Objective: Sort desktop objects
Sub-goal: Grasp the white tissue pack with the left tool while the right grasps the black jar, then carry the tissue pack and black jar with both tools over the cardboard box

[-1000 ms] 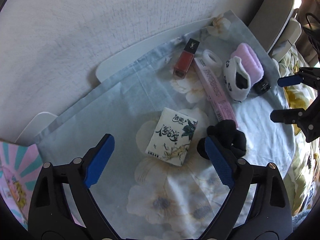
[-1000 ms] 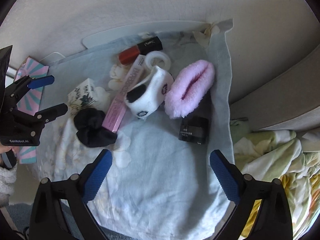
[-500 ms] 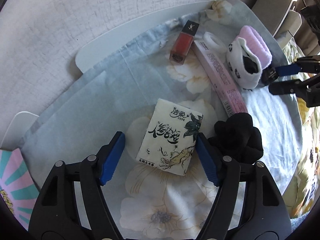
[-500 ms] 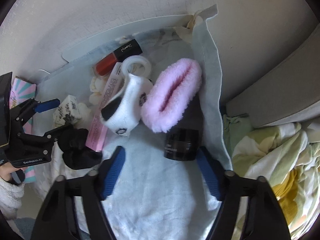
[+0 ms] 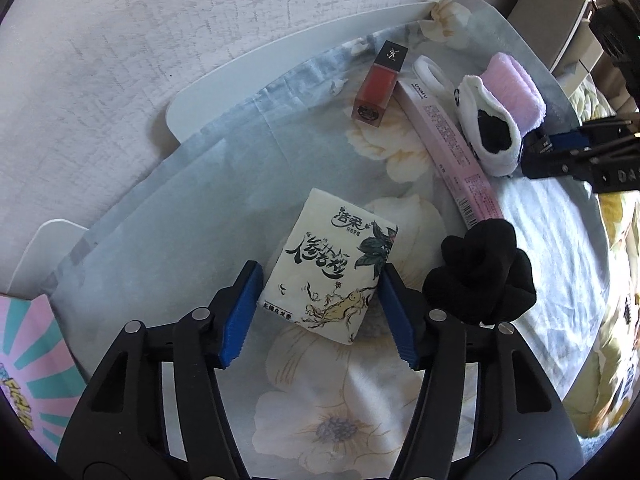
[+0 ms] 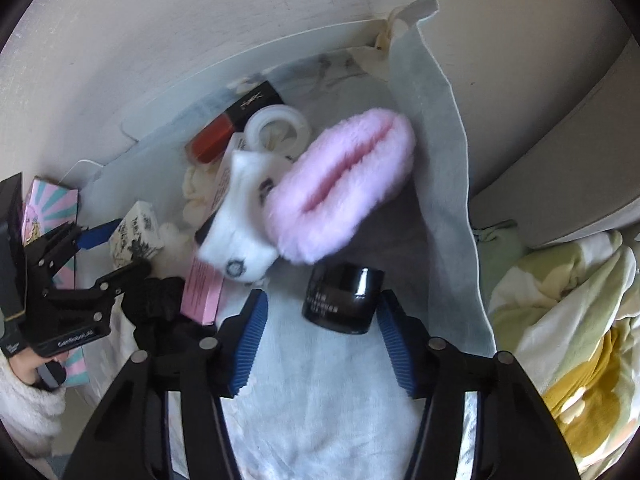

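A white tissue pack (image 5: pixel 332 268) with black lettering lies on the floral cloth (image 5: pixel 192 208). My left gripper (image 5: pixel 320 270) points down over it, its jaws closing, and both blue pads touch the pack's sides. A black cosmetic jar (image 6: pixel 340 300) lies below a pink fluffy band (image 6: pixel 340 188). My right gripper (image 6: pixel 323 296) straddles the jar with its jaws closing. The right pad is at the jar's edge and a gap remains on the left.
On the cloth also lie a red lip bottle (image 5: pixel 374 88), a long pink box (image 5: pixel 452 144), a white tape roll (image 5: pixel 428 74), a panda sock (image 5: pixel 488 136) and a black scrunchie (image 5: pixel 480 276). A pink-teal box (image 5: pixel 24 360) sits left. Bedding (image 6: pixel 560 320) is on the right.
Both grippers narrowed from wide open. The left one came down around the tissue pack. The right one moved forward and down until the jar sat between its fingers.
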A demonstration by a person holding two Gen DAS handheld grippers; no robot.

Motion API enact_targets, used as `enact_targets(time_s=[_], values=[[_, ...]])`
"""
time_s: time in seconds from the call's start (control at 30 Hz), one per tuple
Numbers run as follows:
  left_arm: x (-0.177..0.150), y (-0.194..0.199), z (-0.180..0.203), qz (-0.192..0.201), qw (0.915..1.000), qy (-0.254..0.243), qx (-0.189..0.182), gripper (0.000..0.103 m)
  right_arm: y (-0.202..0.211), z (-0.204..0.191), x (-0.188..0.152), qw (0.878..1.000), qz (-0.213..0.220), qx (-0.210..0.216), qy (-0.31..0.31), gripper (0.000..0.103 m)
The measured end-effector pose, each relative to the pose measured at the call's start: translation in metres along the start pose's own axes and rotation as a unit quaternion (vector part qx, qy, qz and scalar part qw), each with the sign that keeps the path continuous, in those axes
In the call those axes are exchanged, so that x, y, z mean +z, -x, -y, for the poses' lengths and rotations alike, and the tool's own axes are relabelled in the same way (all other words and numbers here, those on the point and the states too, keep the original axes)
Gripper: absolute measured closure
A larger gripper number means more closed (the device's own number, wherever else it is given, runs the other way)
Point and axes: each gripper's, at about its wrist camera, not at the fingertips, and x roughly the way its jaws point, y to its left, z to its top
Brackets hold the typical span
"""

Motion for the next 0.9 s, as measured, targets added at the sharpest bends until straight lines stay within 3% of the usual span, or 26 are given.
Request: enact_targets(time_s=[0.07, 0.43, 0.63, 0.9], values=[[-0.002, 0.001, -0.001, 0.0, 1.0, 0.002, 0.001, 0.048, -0.002, -0.001, 0.002, 1.0, -0.003, -0.012, 0.006, 0.069], [-0.015, 0.027, -0.004, 0.0, 0.9999, 0.015, 0.007, 0.05, 0.008, -0.013, -0.008, 0.999, -0.004, -0.02, 0.031, 0.07], [-0.02, 0.068, 0.011, 0.026, 0.9994, 0.011, 0.021, 0.05, 0.033, -0.024, -0.012, 0.998, 0.0, -0.024, 0.056, 0.07], [-0.014, 0.099, -0.001, 0.059, 0.9968, 0.037, 0.039, 0.05, 0.072, -0.065, -0.01, 0.991, 0.015, -0.042, 0.128, 0.07]])
